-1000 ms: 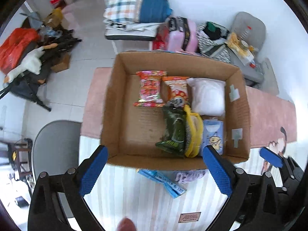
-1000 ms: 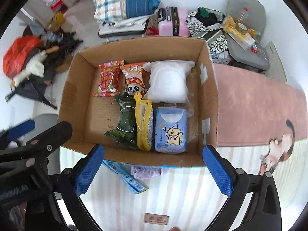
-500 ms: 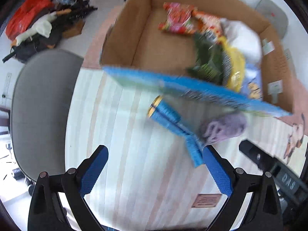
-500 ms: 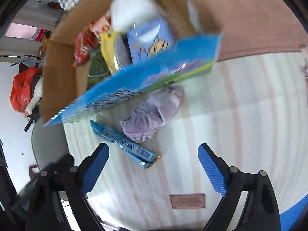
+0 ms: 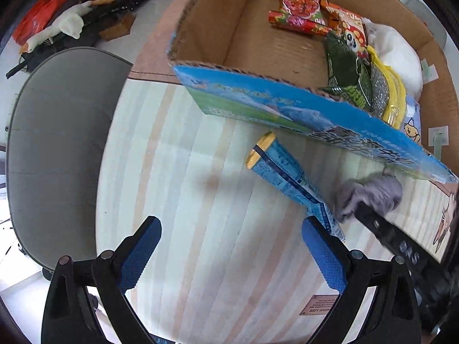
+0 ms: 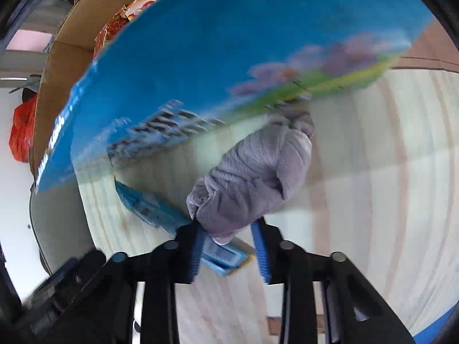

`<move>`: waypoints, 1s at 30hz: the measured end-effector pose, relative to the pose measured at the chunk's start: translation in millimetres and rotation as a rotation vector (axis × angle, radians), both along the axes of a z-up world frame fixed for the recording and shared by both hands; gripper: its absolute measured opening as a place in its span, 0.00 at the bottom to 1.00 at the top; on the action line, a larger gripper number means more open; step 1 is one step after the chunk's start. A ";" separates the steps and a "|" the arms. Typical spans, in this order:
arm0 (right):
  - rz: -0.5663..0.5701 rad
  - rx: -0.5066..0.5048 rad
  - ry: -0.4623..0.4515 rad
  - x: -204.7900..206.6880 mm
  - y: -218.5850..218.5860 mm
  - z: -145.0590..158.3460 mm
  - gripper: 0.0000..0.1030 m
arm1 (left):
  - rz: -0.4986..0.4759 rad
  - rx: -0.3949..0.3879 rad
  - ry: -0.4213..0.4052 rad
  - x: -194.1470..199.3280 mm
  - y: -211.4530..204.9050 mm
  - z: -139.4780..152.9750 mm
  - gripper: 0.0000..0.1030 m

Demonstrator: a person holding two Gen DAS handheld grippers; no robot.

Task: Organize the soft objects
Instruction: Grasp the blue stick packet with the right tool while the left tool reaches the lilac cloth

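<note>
A crumpled lilac cloth [image 6: 252, 177] lies on the striped table beside the blue printed wall of a cardboard box [image 6: 229, 51]. My right gripper [image 6: 229, 246] is closed around the cloth's near end, blue pads on both sides. In the left wrist view the cloth [image 5: 373, 195] shows with the right gripper's black finger on it. A blue snack packet [image 5: 284, 172] lies next to it. My left gripper [image 5: 232, 252] is open and empty above the table. The box [image 5: 218, 20] holds several snack bags and soft packs along its right side.
A grey chair [image 5: 54, 149] stands at the table's left edge. Bags and clutter [image 5: 66, 20] lie on the floor beyond it. A small brown label [image 5: 318, 306] is on the table near my left gripper. The box's left half [image 5: 275, 48] shows bare cardboard.
Both grippers dropped from above the box to the table in front of it. My right gripper moved in and closed on the lilac cloth. The left stayed open.
</note>
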State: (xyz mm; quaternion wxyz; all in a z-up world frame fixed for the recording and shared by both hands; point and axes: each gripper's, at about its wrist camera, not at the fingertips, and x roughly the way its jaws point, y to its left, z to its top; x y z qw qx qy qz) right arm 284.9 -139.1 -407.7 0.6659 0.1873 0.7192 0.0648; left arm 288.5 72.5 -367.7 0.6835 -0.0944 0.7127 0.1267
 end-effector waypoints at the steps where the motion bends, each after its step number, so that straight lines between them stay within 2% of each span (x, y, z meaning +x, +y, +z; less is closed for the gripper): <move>1: 0.008 -0.009 -0.002 -3.0 -4.7 2.0 0.23 | -0.004 -0.010 0.005 -0.1 -2.8 -4.6 0.98; 3: 0.025 -0.034 -0.004 -11.7 -18.1 6.9 0.19 | -0.019 -0.021 0.012 0.6 -12.4 -10.4 0.98; 7: 0.038 -0.081 0.012 -25.3 -46.0 11.7 0.19 | -0.045 -0.048 0.037 3.3 -37.6 -27.2 0.98; 10: 0.010 -0.038 0.029 -33.7 -60.6 11.1 0.20 | -0.059 -0.063 0.060 7.8 -56.0 -43.7 0.98; 11: 0.001 -0.041 0.029 -34.5 -64.0 12.1 0.21 | -0.063 -0.063 0.064 9.0 -60.6 -48.2 0.98; 14: -0.012 -0.068 0.026 -34.8 -67.3 16.3 0.33 | -0.078 -0.044 0.081 11.5 -68.9 -64.9 0.98; 15: -0.016 -0.072 0.022 -33.7 -69.6 18.1 0.35 | -0.085 -0.033 0.081 11.6 -70.6 -68.1 0.93; 16: -0.013 -0.074 0.017 -34.9 -69.1 18.6 0.35 | -0.091 -0.026 0.074 11.3 -71.1 -68.9 0.80; 17: -0.007 -0.080 0.014 -34.7 -70.0 19.6 0.35 | -0.098 -0.028 0.068 10.1 -71.0 -69.1 0.75; 18: 0.004 -0.093 0.006 -35.1 -68.3 21.6 0.35 | -0.106 -0.031 0.064 8.3 -70.4 -69.1 0.60; 19: 0.011 -0.098 -0.002 -28.8 -80.0 28.0 0.35 | -0.113 -0.041 0.060 6.7 -71.1 -69.0 0.40; 21: 0.036 -0.109 -0.018 -29.1 -79.0 34.0 0.35 | -0.127 -0.043 0.068 -2.4 -69.0 -68.3 0.29; 25: 0.134 -0.121 -0.061 -31.3 -53.9 48.1 0.35 | -0.138 -0.056 0.065 -27.7 -61.8 -67.5 0.29; 26: 0.162 -0.126 -0.071 -31.2 -43.6 50.8 0.39 | -0.134 -0.069 0.061 -34.0 -60.0 -66.6 0.29; 27: 0.193 -0.127 -0.083 -30.8 -34.5 54.7 0.50 | -0.126 -0.076 0.056 -38.3 -58.3 -65.5 0.34; 28: 0.216 -0.122 -0.088 -30.8 -30.3 57.3 0.55 | -0.113 -0.097 0.055 -44.1 -54.0 -62.6 0.43; 29: 0.240 -0.111 -0.091 -30.5 -21.9 58.5 0.62 | -0.102 -0.123 0.051 -50.4 -49.8 -60.3 0.46; 30: 0.269 -0.089 -0.090 -29.6 -11.9 60.0 0.62 | -0.090 -0.138 0.045 -56.1 -44.1 -58.2 0.49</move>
